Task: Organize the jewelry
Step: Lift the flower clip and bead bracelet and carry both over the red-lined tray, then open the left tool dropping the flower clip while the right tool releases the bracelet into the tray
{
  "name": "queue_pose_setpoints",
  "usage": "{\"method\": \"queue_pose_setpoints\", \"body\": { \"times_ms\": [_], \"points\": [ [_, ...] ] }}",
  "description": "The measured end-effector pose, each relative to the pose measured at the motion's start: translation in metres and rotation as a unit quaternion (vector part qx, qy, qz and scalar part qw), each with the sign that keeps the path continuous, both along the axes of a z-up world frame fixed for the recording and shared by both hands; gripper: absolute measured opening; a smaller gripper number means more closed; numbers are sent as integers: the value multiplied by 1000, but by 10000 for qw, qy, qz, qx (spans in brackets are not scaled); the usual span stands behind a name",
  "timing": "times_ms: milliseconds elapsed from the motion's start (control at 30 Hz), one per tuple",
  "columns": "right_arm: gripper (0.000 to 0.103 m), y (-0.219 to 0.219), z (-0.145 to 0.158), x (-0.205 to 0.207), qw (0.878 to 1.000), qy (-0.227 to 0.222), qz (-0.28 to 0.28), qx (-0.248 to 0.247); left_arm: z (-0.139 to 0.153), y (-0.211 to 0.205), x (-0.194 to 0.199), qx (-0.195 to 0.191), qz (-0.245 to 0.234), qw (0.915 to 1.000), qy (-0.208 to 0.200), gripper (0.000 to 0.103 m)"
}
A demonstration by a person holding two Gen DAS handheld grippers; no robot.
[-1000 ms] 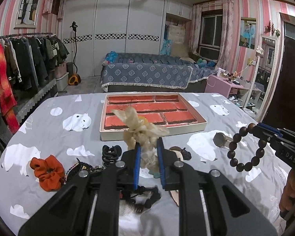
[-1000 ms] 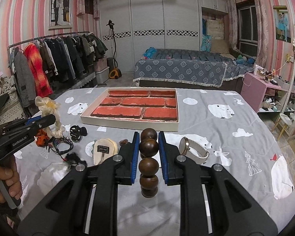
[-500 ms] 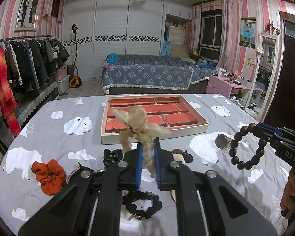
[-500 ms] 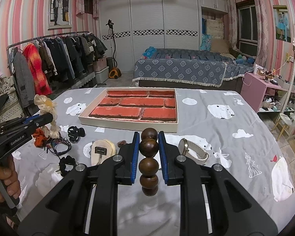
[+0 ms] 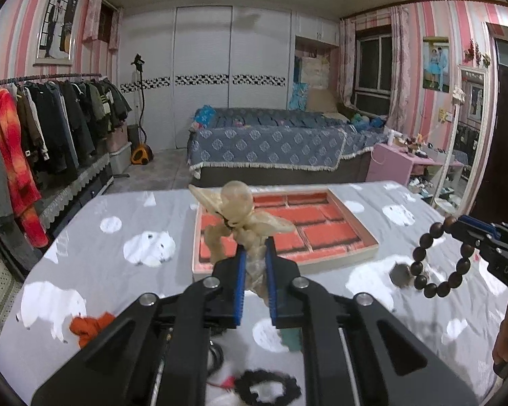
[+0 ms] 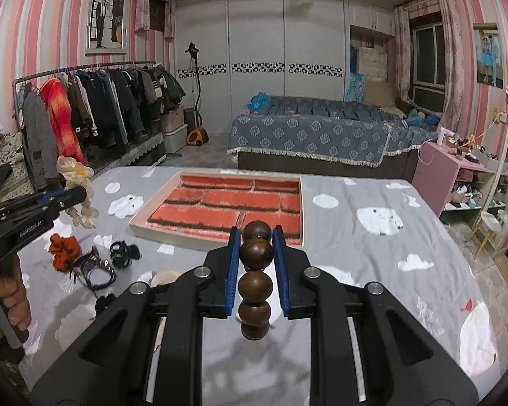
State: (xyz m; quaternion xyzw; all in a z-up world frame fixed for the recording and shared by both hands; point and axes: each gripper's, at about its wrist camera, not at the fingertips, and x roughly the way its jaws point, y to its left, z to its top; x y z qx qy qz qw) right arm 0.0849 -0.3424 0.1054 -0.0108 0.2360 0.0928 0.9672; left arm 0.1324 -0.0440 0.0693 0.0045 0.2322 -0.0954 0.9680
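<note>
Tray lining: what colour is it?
Orange-red, with dark dividers between compartments and a pale rim, on the tray. It shows best in the right wrist view.

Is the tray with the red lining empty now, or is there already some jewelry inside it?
Empty. In both views the tray shows only bare red compartments; the bead bracelet and the cream bow are held in the grippers, outside it.

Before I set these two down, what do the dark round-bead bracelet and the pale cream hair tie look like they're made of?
The dark round-bead bracelet looks like polished wood: deep brown beads with a soft sheen and faint grain. It could be lacquered resin. The pale cream hair tie looks like sheer, slightly glossy fabric, perhaps organza or chiffon: translucent crinkled folds, puffed at the top. The fibre itself cannot be told.
</note>
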Motion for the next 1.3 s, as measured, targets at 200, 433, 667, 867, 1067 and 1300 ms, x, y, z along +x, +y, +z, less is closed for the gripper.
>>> {"method": "queue_pose_setpoints", "body": {
  "times_ms": [200,433,667,867,1067,1300],
  "points": [
    [20,5,14,28,9998,-177,63,21,16,-1,28,-9,65,9998,-185,11],
    [20,19,19,74,9992,-277,236,164,9,-9,77,-70,55,9999,-141,11],
    [20,37,-3,130,9990,-75,376,214,-33,-8,139,-278,42,9990,345,11],
    [20,43,-46,174,9985,331,332,275,-78,-9,173,-316,14,9960,834,11],
    [20,37,-79,199,9974,717,97,23,-120,-11,190,21,108,9890,1474,11],
    [20,20,-96,204,9951,920,-306,-169,-123,-11,184,212,225,9880,1513,15]
  ]
}}
